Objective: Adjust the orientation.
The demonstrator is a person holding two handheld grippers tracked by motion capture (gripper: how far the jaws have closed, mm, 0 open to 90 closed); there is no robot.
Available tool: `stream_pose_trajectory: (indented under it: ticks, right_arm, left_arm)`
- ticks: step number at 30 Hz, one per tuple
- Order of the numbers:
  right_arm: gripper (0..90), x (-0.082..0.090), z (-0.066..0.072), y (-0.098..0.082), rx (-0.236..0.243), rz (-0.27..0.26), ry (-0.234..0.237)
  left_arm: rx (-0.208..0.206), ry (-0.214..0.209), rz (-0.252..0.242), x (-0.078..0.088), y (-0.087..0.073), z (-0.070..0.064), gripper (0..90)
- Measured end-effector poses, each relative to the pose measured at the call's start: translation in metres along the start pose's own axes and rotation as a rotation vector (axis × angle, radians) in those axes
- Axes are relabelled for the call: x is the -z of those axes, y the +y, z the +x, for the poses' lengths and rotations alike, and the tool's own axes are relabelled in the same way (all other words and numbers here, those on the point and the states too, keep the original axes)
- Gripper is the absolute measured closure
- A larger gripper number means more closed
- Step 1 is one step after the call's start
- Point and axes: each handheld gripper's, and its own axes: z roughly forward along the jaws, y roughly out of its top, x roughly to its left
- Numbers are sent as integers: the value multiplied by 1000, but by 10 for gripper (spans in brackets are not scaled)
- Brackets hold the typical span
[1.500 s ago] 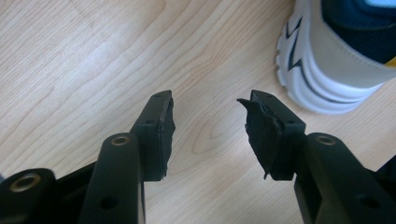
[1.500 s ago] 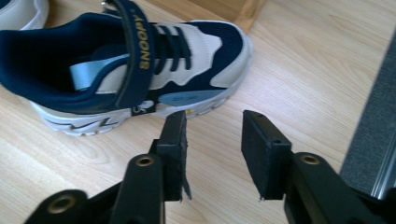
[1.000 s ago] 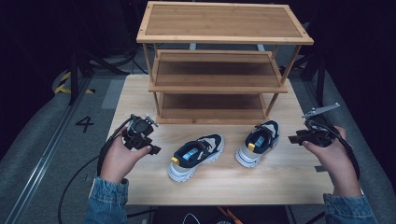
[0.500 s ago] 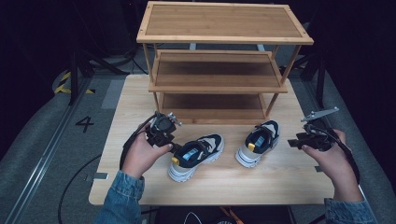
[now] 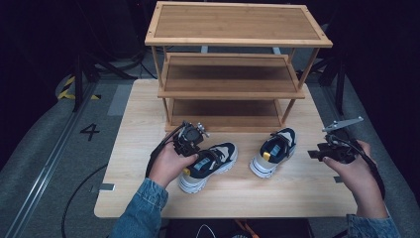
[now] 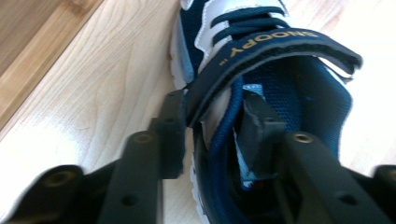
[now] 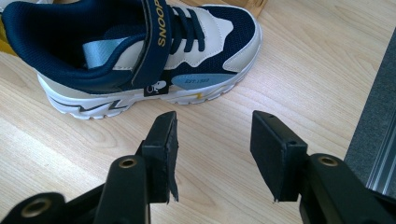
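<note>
Two navy-and-white sneakers lie on the wooden table (image 5: 133, 124) in front of a shoe rack. My left gripper (image 5: 190, 142) is down on the left sneaker (image 5: 214, 159). In the left gripper view one jaw of the left gripper (image 6: 214, 100) is outside the left sneaker (image 6: 280, 56) and the other is inside its opening. The jaws have just been closing and the pads (image 6: 173, 126) pinch the side wall and strap. My right gripper (image 5: 318, 153) hovers right of the right sneaker (image 5: 275, 148). In the right gripper view the right gripper (image 7: 212, 122) has just been opening, with bare table between its jaws, short of the right sneaker (image 7: 140, 51).
A three-tier bamboo shoe rack (image 5: 233, 84) stands at the back of the table, its shelves bare. Dark floor with cables surrounds the table. The table's right edge (image 7: 359, 107) is close to my right gripper.
My left hand has moved right and down onto the left sneaker, and its jaws have closed on the sneaker's side. The right hand has stayed in place.
</note>
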Motion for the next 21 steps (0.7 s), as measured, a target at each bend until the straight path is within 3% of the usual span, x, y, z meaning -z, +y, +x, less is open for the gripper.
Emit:
stream_pose_trajectory:
  ticks: [6, 14, 16, 21]
  right_arm:
    - [518, -2, 1, 1, 6, 7, 1]
    - [514, -2, -1, 0, 3, 2, -4]
    - [513, -2, -1, 0, 4, 2, -5]
    - [508, -4, 0, 1, 10, 9, -1]
  left_arm:
    - [30, 21, -12, 3, -2, 1, 749]
    - [169, 75, -33, 9, -17, 17, 754]
    - [180, 81, -37, 9, -18, 17, 750]
    - [149, 52, -54, 10, -17, 16, 655]
